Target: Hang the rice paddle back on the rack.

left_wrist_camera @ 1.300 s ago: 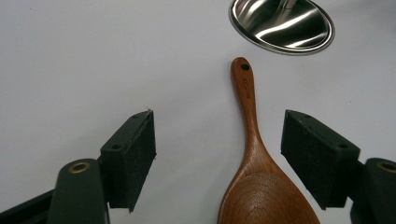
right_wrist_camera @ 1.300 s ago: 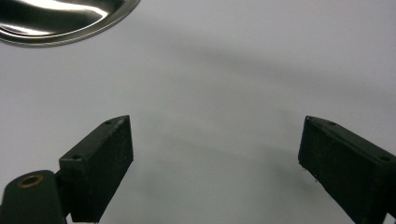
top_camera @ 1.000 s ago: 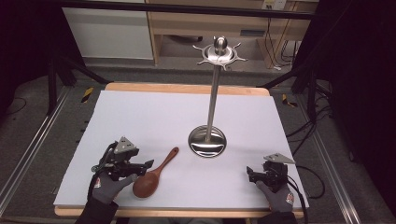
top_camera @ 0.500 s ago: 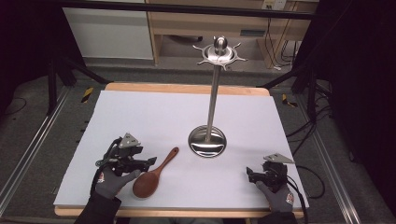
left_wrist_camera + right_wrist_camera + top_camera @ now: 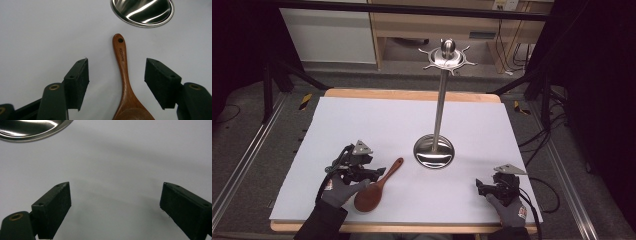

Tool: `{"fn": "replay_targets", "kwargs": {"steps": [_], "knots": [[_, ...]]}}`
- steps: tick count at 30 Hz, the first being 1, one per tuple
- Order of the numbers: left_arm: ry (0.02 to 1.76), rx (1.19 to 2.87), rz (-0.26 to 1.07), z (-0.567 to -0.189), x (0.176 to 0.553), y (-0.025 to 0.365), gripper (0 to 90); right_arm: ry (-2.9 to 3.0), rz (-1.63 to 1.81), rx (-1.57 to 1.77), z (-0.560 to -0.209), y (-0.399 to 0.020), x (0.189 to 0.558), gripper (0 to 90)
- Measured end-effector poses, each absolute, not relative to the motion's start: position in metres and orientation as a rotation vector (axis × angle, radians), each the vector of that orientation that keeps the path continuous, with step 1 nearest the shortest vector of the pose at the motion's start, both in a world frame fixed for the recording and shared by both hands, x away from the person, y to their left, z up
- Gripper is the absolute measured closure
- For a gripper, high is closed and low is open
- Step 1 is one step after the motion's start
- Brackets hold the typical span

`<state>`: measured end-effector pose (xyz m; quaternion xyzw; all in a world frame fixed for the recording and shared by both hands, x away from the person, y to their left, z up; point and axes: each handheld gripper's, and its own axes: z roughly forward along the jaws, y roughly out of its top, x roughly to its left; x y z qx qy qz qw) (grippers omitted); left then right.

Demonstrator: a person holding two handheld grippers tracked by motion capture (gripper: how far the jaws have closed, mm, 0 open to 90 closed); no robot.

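The counter (image 5: pixel 422 120), covered in a plain white sheet, carries two things. The larger is a steel utensil stand (image 5: pixel 439 105): a round polished base, a thin upright post, and a crown of hooks at the top. Its base sits near the middle of the counter, and its rim shows at the top of both gripper views.

Just beside that base, toward the person's left, lies a wooden spoon (image 5: pixel 377 187), flat on the sheet, bowl toward the person and handle tip pointing at the stand (there is a small hanging hole in that tip, which suggests it belongs on one of the hooks).

The left gripper (image 5: pixel 116 83) sits over the spoon with its fingers (image 5: pixel 77 82) spread wide, one on each side of the handle and touching nothing. The right gripper (image 5: pixel 494 187) rests well apart near the counter's right front corner, its fingers (image 5: pixel 53 208) likewise spread, with only bare sheet between them.

By the look of it, the spoon is light, rigid and not fragile, but its finish looks smooth and the handle is narrow and rounded, so it could roll or slip in a loose pinch. The best hold is probably across the neck, where the handle widens toward the bowl: that is close to the balance point, and it leaves the holed tip free.
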<state>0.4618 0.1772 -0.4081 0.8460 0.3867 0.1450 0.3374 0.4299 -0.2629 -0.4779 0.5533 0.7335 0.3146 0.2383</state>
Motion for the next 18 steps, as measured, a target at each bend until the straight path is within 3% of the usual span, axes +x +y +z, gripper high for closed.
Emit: {"fn": "replay_targets", "kwargs": {"steps": [18], "knots": [[0.998, 2.273, 0.337, -0.411, 0.468, 0.163, 40.9, 2.018, 0.859, 1.522, -0.478, -0.262, 0.43, 10.5]]}}
